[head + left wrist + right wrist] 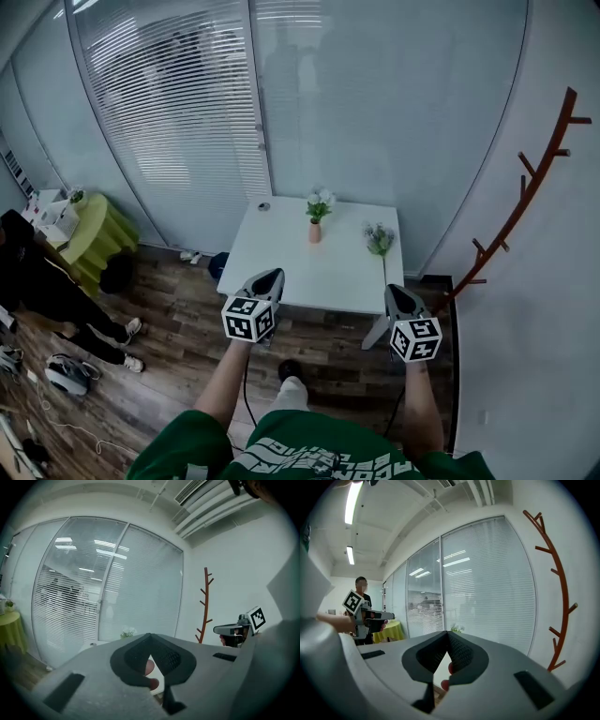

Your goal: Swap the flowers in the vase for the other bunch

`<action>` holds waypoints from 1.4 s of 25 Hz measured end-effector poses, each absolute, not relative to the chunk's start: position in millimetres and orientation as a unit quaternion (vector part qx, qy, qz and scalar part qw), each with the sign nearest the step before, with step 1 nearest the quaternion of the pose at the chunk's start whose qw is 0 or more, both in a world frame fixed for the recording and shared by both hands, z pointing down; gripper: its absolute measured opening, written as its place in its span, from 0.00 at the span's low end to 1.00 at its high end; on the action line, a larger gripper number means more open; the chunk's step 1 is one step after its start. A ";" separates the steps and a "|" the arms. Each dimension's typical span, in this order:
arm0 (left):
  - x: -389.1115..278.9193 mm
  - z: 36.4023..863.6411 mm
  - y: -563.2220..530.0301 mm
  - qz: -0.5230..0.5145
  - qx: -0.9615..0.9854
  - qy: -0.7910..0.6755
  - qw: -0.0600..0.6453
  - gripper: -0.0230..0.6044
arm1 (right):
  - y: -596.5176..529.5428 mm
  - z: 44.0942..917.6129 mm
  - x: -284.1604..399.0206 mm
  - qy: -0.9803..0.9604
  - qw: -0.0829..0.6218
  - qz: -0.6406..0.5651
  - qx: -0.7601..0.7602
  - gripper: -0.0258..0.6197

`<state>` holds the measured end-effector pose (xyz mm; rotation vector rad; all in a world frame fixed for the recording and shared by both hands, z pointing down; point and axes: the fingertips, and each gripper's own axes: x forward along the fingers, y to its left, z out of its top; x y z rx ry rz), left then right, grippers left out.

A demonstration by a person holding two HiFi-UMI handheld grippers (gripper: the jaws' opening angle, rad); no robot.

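A white table [323, 267] stands ahead by the glass wall. On it a small pinkish vase [315, 232] holds white flowers [320, 202]. The other bunch [379, 238] lies flat near the table's right edge. My left gripper [273, 275] and right gripper [395, 290] hover side by side short of the table's near edge, both shut and empty. In the left gripper view the jaws [150, 637] meet at their tips, and the white flowers [126, 632] show just above them. The right gripper's [448, 633] jaws also touch, with the flowers [457, 629] beyond.
A red-brown coat stand [525, 202] rises at the right wall. A round green table [94, 236] and a person in black [42, 286] are at the left, with bags and cables on the wooden floor [66, 375]. A small round object [264, 206] sits at the table's far left corner.
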<state>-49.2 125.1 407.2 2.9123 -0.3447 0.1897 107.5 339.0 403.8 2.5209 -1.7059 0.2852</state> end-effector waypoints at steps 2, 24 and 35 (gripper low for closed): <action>-37.8 407.7 102.4 0.067 0.986 -0.116 0.103 0.04 | 315.2 402.9 119.2 -0.557 0.043 0.095 0.824 0.06; 60.8 407.5 -88.8 0.071 0.988 -0.072 0.114 0.04 | 125.3 389.6 207.3 -0.523 0.055 0.099 0.845 0.06; 86.0 435.8 -108.7 0.091 0.986 -0.053 0.126 0.04 | 100.3 416.8 225.5 -0.511 0.056 0.122 0.849 0.06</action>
